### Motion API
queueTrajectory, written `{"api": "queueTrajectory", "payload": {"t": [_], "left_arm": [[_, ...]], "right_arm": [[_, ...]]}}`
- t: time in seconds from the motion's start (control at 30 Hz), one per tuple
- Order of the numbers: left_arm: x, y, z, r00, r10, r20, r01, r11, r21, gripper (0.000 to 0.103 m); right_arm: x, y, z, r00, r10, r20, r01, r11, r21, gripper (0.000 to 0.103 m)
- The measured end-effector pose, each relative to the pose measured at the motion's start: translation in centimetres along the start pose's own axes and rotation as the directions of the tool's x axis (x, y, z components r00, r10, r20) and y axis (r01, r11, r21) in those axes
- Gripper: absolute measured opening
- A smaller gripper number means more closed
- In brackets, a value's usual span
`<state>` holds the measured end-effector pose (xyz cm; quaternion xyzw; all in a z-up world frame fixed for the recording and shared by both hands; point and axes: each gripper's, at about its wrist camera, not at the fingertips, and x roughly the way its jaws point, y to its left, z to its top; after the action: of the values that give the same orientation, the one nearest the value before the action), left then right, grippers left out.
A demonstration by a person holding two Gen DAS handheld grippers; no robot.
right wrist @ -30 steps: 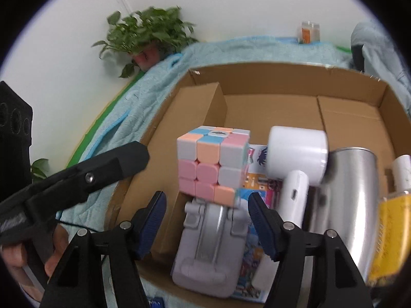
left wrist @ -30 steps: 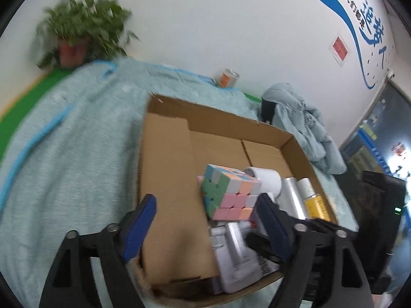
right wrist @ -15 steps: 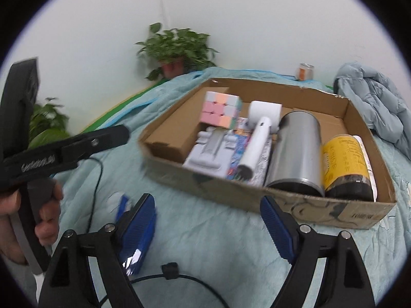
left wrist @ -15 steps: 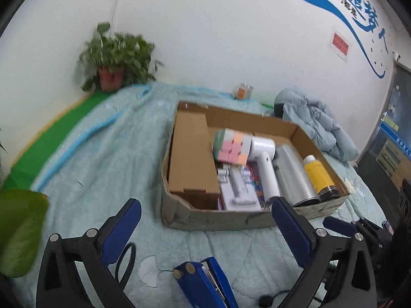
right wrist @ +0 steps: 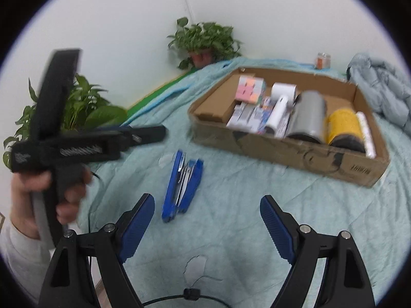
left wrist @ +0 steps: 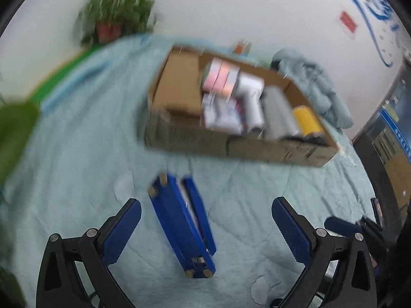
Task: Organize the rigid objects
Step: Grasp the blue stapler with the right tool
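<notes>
An open cardboard box [right wrist: 282, 151] lies on the pale green cloth. It holds a pastel puzzle cube [right wrist: 250, 89], a white handheld device [right wrist: 278, 107], a silver cylinder [right wrist: 309, 116] and a yellow can [right wrist: 343, 125]. A blue stapler [right wrist: 183, 182] lies on the cloth in front of the box. My right gripper [right wrist: 207, 199] is open and empty, just short of the stapler. In the blurred left wrist view my left gripper [left wrist: 205, 204] stands wide open over the stapler [left wrist: 182, 220], its pads clear of it. The box [left wrist: 231, 146] is farther back.
A person's hand [right wrist: 25, 195] holds the left gripper's handle at the left. Potted plants [right wrist: 205, 41] stand at the wall, and another leafy plant [right wrist: 84, 107] is nearer. A grey jacket [right wrist: 380, 87] and a small jar [right wrist: 322, 60] lie behind the box. A black cable [right wrist: 190, 294] crosses the near cloth.
Both grippers have pulled back from the box, leaving the cube inside on the other items. Their jaws have widened, and the blue stapler has come into view beneath them.
</notes>
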<state>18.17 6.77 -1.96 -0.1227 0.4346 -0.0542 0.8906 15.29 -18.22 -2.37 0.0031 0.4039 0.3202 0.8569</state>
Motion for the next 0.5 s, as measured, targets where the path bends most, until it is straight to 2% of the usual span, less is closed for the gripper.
{"api": "queueTrajectory", "payload": {"t": [0.1, 0.17, 0.2, 0.27, 0.3, 0.33, 0.37, 0.5], "left_arm": [[3.6, 1.2, -1.5, 0.997, -0.003, -0.078, -0.001, 0.998, -0.059, 0.094], [4.7, 1.5, -2.0, 0.995, -0.016, -0.094, 0.009, 0.997, -0.079, 0.088], [5.0, 1.4, -2.2, 0.995, -0.018, -0.102, 0.010, 0.997, -0.074, 0.078], [5.3, 1.1, -2.5, 0.994, -0.009, -0.108, 0.003, 0.998, -0.057, 0.074], [5.3, 1.0, -2.5, 0.994, -0.012, -0.106, 0.006, 0.999, -0.053, 0.064], [5.2, 0.8, -2.6, 0.994, -0.008, -0.113, 0.002, 0.999, -0.051, 0.061], [5.5, 1.1, -2.5, 0.993, -0.006, -0.114, 0.000, 0.999, -0.049, 0.053], [6.2, 0.7, -2.7, 0.988, -0.058, -0.142, 0.051, 0.997, -0.057, 0.049]], "right_arm": [[2.7, -0.2, -1.6, 0.998, 0.040, -0.053, -0.038, 0.999, 0.033, 0.084], [4.5, -0.6, -2.4, 0.994, 0.057, -0.096, -0.052, 0.997, 0.053, 0.084], [5.1, -0.8, -2.6, 0.991, 0.072, -0.109, -0.064, 0.996, 0.069, 0.084], [5.7, -0.9, -2.8, 0.989, 0.091, -0.112, -0.081, 0.993, 0.088, 0.084], [6.0, -1.1, -2.8, 0.989, 0.099, -0.112, -0.089, 0.991, 0.098, 0.083], [6.2, -1.2, -2.8, 0.988, 0.107, -0.113, -0.095, 0.989, 0.109, 0.083], [6.5, -1.3, -2.8, 0.987, 0.118, -0.114, -0.104, 0.987, 0.124, 0.081], [7.6, -1.5, -3.3, 0.982, 0.135, -0.132, -0.114, 0.981, 0.156, 0.076]]}}
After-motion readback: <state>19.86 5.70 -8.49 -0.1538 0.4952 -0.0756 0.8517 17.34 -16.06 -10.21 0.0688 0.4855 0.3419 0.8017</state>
